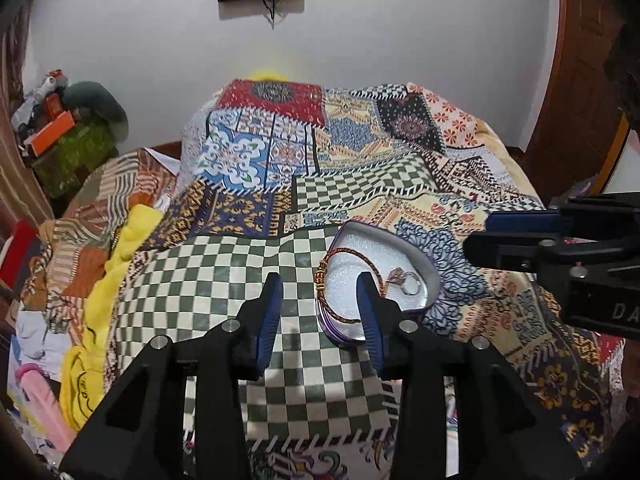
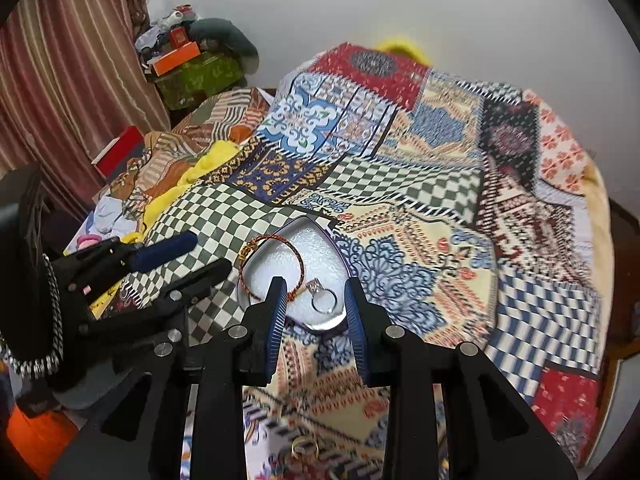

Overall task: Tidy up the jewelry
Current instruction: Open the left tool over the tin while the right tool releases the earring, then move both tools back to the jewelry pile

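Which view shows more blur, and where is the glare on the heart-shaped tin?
Right wrist view: the quilt smears toward the right edge; glare lies on the tin at its near rim. Left wrist view: sharper, quilt lines bent by the fisheye; tin lining glitters.

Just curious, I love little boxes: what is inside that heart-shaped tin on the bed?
The tin has white padding, a silver ring and a red-gold braided bracelet partly draped over its rim. A gripper finger hides part of the interior.
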`<action>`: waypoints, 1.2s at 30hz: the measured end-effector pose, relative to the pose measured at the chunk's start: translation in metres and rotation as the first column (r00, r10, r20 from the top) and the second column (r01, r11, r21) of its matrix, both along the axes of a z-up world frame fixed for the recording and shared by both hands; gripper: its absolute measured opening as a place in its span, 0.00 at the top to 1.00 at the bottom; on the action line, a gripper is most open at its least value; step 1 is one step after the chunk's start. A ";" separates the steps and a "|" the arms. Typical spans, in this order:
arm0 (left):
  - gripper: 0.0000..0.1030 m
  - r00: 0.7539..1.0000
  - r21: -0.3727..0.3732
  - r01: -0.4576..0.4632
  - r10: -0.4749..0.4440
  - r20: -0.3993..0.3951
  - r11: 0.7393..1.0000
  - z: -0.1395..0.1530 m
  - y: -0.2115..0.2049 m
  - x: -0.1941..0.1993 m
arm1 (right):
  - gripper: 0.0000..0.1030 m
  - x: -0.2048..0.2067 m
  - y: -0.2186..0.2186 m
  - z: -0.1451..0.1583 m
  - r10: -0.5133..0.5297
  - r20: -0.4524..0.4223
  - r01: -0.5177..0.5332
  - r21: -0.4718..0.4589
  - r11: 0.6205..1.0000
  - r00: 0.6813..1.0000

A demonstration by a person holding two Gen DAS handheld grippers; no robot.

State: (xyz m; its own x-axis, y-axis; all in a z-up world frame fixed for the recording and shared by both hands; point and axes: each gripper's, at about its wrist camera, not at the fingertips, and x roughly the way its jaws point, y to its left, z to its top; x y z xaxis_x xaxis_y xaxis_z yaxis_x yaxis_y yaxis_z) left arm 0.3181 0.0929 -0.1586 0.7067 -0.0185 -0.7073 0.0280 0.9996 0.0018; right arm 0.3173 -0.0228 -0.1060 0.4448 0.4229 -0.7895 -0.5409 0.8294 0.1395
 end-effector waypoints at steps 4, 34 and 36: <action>0.63 1.000 0.001 -0.002 0.002 0.025 1.000 0.018 -0.003 -0.018 | 0.67 -0.019 -0.010 0.016 -0.009 0.050 0.009 0.000 1.000 0.999; 0.55 0.998 -0.043 0.055 -0.055 -0.010 0.998 0.016 -0.046 -0.099 | 0.61 -0.102 -0.109 0.011 -0.162 0.129 0.164 -0.002 0.986 0.978; 0.55 0.998 -0.061 0.058 -0.060 -0.033 0.996 0.006 -0.049 -0.099 | 0.61 -0.103 -0.109 0.001 -0.161 0.106 0.162 -0.008 0.987 0.981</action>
State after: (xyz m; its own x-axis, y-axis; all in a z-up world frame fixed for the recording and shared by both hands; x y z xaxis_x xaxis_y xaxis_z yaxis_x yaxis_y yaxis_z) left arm 0.2189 0.0443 -0.1524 0.6782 -0.1027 -0.7276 0.0857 0.9945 -0.0605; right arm 0.2147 -0.1320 -0.1055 0.5871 0.3262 -0.7409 -0.4105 0.9088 0.0749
